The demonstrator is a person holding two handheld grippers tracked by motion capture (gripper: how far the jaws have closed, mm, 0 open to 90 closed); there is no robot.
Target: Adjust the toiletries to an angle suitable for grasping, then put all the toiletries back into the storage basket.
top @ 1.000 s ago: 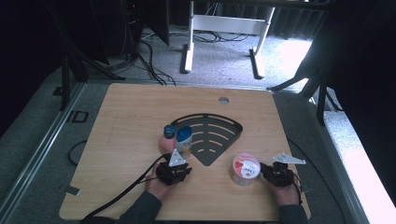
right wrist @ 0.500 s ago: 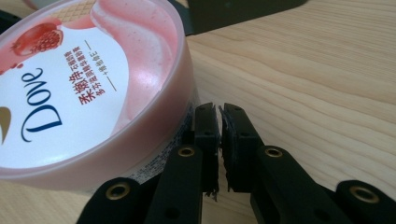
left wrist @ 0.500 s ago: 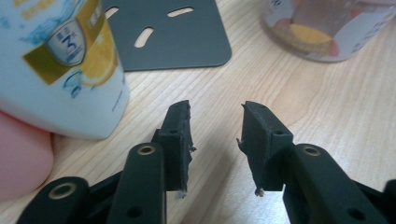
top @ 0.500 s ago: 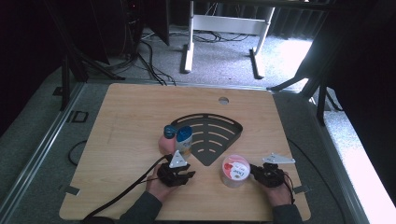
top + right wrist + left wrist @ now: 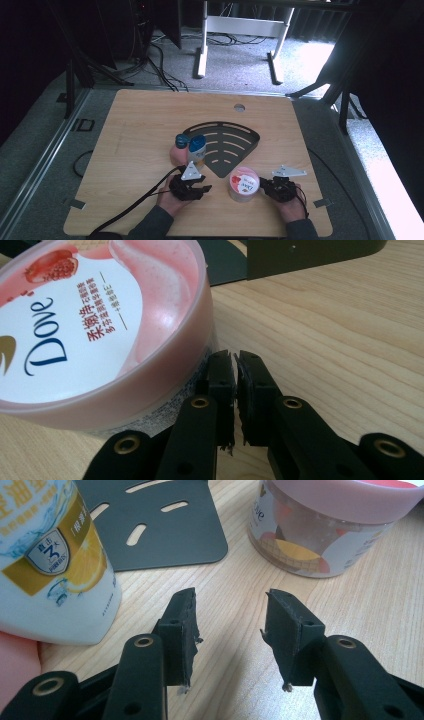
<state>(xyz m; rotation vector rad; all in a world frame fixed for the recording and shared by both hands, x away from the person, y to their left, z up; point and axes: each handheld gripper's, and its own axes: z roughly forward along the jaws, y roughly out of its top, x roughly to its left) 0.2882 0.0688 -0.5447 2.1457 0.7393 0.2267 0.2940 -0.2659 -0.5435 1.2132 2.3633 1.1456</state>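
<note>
A pink Dove jar (image 5: 243, 184) with a white and red lid stands on the wooden table between my two grippers. My right gripper (image 5: 262, 185) is shut with nothing in it, and its joined tips (image 5: 235, 360) rest against the jar's (image 5: 100, 325) side. My left gripper (image 5: 198, 186) is open over bare wood, and its jaws (image 5: 231, 597) have just been opening with nothing between them. A white bottle (image 5: 50, 555) with a yellow label and blue cap stands just ahead of it to the left, the jar (image 5: 325, 530) ahead to the right.
A black fan-shaped slotted plate (image 5: 225, 145) lies mid-table behind the jar. The white bottle (image 5: 196, 150) stands at its left edge beside a blue-capped container (image 5: 181, 142) and a pink object (image 5: 176, 156). A round hole (image 5: 239, 107) sits near the table's far edge.
The right gripper has slid left with the pink jar moving left ahead of it. The left gripper stayed in place beside the bottles.
</note>
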